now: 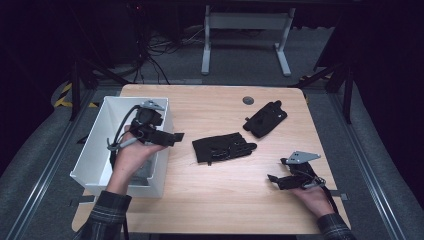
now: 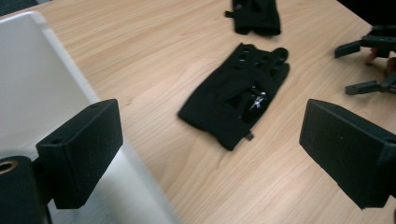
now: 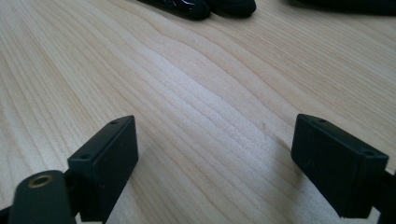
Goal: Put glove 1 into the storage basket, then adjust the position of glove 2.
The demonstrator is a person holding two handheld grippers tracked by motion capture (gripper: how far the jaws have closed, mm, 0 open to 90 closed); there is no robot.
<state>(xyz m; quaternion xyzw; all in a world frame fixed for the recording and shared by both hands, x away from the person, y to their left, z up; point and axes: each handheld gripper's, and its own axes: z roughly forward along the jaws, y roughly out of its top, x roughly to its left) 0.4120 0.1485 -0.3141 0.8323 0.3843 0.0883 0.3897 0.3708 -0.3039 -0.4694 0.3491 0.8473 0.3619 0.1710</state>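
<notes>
Item: black fingerless fabric glove (image 1: 223, 147), flat, frame centre, on wooden desk (image 1: 230, 200). Left claw (image 1: 175, 136) wide, empty, beside white rectangular bin (image 1: 95, 145); right claw (image 1: 276, 176) wide. Approach low, straddle glove's cuff edge.

Table (image 1: 215, 200): pale wood, fine brown grain lines running across it; one small round grey disc (image 1: 248, 100) near the far edge.

Bin (image 1: 95, 150): plain white, walls and rim alike.

Near glove (image 1: 223, 147): black all over, with a small glossy patch that catches white light, seen in the left gripper view.

Far glove (image 1: 265, 118): black, matte.

Left gripper (image 1: 167, 137): black body and jaws, grey plate on top, grey cable.

Right gripper (image 1: 279, 172): black, with a light grey three-cornered plate.

Sleeves (image 1: 107, 212): dark plaid, grey and black checks with thin pale lines.

Floor (image 1: 240, 60): grey; yellow-and-black striped tape (image 1: 64, 97) at left.

Frame legs (image 1: 206, 50) beyond the table: white.
</notes>
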